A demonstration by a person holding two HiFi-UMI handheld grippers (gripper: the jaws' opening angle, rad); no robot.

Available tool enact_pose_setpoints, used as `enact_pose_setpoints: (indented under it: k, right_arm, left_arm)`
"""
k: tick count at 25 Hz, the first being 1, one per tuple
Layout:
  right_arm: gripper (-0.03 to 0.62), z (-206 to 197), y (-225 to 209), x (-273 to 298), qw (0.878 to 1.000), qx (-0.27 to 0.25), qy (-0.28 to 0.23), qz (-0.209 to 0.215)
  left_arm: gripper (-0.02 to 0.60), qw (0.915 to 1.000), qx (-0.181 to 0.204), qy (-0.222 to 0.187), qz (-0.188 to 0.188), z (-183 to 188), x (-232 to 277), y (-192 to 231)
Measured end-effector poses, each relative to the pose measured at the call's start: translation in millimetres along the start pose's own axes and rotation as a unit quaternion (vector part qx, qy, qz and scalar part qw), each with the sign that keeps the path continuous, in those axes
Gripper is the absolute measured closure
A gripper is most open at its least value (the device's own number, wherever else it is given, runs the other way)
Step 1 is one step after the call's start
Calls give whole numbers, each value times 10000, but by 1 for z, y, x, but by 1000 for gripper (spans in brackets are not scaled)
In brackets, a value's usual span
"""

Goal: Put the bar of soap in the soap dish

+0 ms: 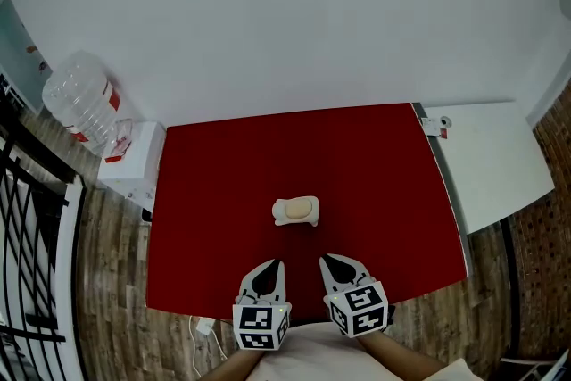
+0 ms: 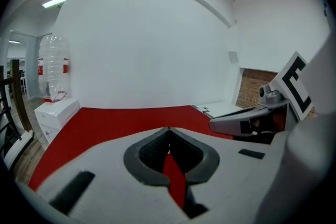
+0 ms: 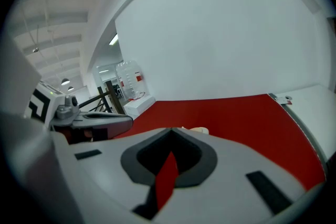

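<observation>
A pale yellow bar of soap lies in a small white soap dish near the middle of the red table. Both grippers hover over the table's near edge, tips pointing toward the dish and short of it. My left gripper is shut with nothing in it; its tips meet. My right gripper is also shut and empty, tips together. In the right gripper view a sliver of the soap dish peeks over the jaws. Each gripper view shows the other gripper at its side.
A large water bottle stands on a white dispenser left of the table. A white table adjoins the right side, with a small white and red object at its corner. A black railing runs along the far left.
</observation>
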State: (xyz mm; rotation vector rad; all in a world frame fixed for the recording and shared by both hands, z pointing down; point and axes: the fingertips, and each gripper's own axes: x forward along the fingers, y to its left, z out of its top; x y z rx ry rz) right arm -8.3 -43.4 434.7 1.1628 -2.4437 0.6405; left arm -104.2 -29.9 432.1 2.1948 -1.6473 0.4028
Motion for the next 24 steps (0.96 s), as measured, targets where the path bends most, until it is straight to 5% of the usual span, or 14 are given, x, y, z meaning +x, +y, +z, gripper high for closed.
enact_pose_setpoints:
  k: [24]
  right_arm:
    - [591,-3,6,-4,10000,12,-21,17]
  left_arm:
    - [574,9997,237,51,-106,-5,-7,-2]
